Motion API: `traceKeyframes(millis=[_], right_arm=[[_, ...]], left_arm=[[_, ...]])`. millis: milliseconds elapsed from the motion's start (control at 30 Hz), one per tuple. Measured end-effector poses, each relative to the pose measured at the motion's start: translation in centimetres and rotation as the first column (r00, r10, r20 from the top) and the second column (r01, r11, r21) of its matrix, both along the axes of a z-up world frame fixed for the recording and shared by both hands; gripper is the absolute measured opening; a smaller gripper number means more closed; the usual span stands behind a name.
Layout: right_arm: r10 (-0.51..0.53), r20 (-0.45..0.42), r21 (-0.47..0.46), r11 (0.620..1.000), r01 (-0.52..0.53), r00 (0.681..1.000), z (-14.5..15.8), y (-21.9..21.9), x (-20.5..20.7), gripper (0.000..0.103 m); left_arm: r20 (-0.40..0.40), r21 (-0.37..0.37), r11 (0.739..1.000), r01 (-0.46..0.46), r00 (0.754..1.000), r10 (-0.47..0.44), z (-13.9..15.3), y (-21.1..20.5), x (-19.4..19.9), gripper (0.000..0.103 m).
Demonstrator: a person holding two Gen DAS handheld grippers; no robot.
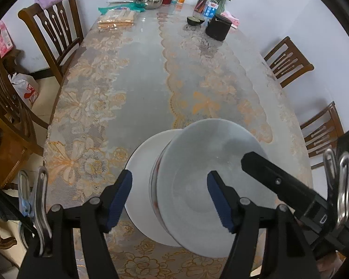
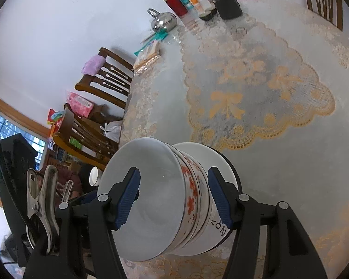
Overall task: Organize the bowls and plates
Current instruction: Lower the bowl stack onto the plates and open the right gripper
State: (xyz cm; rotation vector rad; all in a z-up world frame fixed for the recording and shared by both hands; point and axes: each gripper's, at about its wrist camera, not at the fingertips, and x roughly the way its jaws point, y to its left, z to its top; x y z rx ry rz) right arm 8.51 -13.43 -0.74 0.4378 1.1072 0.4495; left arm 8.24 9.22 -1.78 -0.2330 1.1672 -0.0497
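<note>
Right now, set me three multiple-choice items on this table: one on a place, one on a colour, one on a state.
1. Where do the stacked bowls stand?
A. on a white plate
B. on a chair seat
C. inside the kettle

2. What colour are the flowers on the bowls' sides?
A. blue
B. orange-red
C. green

3. How stands the right gripper?
A. shut on a spoon
B. open, fingers either side of the bowls
C. lying flat on the table

Answers:
1 A: the plate's rim shows beneath the stack in both views.
2 B: the right wrist view shows orange-red blossoms.
3 B: a wide gap separates its blue pads.
</note>
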Motion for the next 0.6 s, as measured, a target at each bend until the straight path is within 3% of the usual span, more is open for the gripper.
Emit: traceKeyframes(millis=[233,600], right_arm=[[0.035,0.056,-0.025,0.999,-0.033,0.998,2.0,-0.1,-1.2,0.063],[0.181,0.114,-0.067,0.982,-0.174,0.977,4.9,-1.0,-4.0,0.063]], left_arm=[[0.033,0.031,0.999,-0.038,0.999,0.037,1.8,0.1,-1.3,0.071],[0.066,0.06,0.986,-0.158,0.986,0.154,4.3,-0.8,-5.3,0.071]])
